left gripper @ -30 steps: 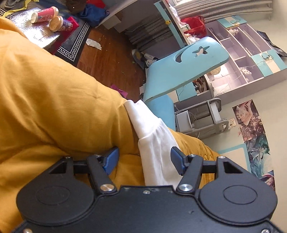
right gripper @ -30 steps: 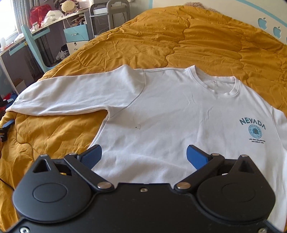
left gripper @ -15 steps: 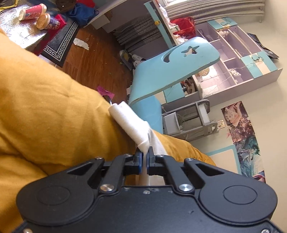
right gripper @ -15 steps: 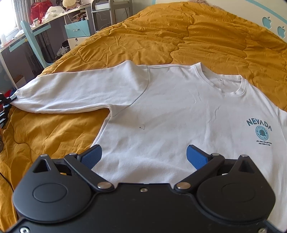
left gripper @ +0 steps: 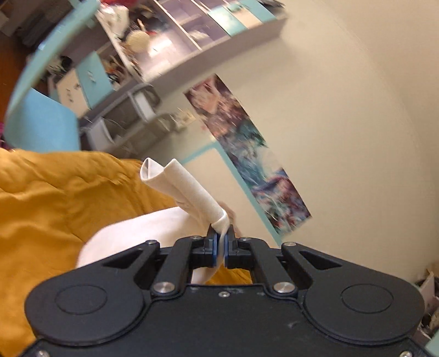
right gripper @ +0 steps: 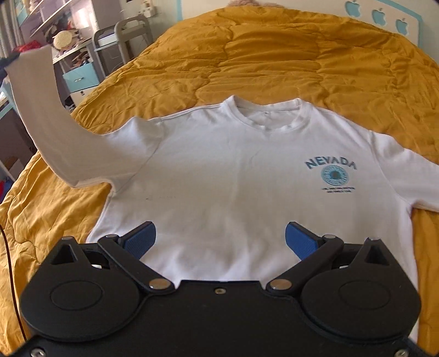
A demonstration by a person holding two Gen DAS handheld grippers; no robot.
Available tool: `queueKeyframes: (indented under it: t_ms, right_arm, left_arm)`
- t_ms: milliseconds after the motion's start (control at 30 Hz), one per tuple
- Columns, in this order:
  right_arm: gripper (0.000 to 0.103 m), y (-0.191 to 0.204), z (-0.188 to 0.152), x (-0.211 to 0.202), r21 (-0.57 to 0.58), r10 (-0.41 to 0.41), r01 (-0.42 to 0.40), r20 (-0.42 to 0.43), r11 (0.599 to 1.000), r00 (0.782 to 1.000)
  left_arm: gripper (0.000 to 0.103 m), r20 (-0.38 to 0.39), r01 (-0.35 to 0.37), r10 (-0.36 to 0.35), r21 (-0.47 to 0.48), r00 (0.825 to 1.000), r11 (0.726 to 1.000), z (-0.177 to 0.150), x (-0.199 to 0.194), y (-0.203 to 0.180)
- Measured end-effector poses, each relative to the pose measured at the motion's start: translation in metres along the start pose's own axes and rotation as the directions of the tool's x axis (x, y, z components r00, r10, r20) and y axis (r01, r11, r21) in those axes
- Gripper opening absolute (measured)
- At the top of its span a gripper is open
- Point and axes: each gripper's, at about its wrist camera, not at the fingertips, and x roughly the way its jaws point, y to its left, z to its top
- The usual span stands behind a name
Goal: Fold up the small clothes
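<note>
A white long-sleeved shirt (right gripper: 233,170) with a blue NEVADA print (right gripper: 330,164) lies face up on the mustard quilt (right gripper: 274,55). Its left sleeve (right gripper: 41,109) is lifted high off the bed. My left gripper (left gripper: 221,241) is shut on that sleeve's cuff (left gripper: 181,186), which sticks up beyond the fingers. My right gripper (right gripper: 219,241) is open and empty, just above the shirt's lower front. The shirt's right sleeve (right gripper: 411,175) lies flat on the quilt.
A desk with shelves, a grey trolley (right gripper: 123,41) and blue drawers (right gripper: 79,77) stand left of the bed. A blue chair (left gripper: 41,120) and a wall poster (left gripper: 247,153) show in the left wrist view. The headboard (right gripper: 384,16) is at the far end.
My left gripper closed on the sleeve cuff and has lifted it up off the quilt. My right gripper has moved right along the shirt's lower front, still open.
</note>
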Motion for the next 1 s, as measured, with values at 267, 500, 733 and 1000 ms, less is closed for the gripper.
queueKeyframes:
  t_ms: [267, 500, 733, 1000]
  right_arm:
    - [0.102, -0.090, -0.013, -0.038, 0.129, -0.113, 0.112, 0.003, 0.985, 0.994]
    - [0.103, -0.146, -0.025, -0.057, 0.220, -0.179, 0.171, 0.016, 0.960, 0.984]
    - [0.102, -0.174, -0.013, -0.030, 0.295, -0.121, 0.096, 0.067, 0.951, 0.990]
    - [0.101, -0.131, 0.008, -0.007, 0.146, -0.114, 0.096, 0.120, 0.985, 0.986]
  left_arm:
    - [0.003, -0.377, 0.201, -0.184, 0.005, 0.908, 0.980, -0.184, 0.087, -0.081]
    - [0.042, -0.696, 0.058, -0.018, 0.035, 0.718, 0.998, -0.326, 0.110, -0.072]
    - [0.042, -0.592, -0.009, 0.063, 0.094, 0.803, 0.996, -0.254, 0.081, -0.025]
    - [0.044, -0.501, -0.147, 0.187, 0.118, 0.845, 0.982, -0.204, 0.082, -0.008]
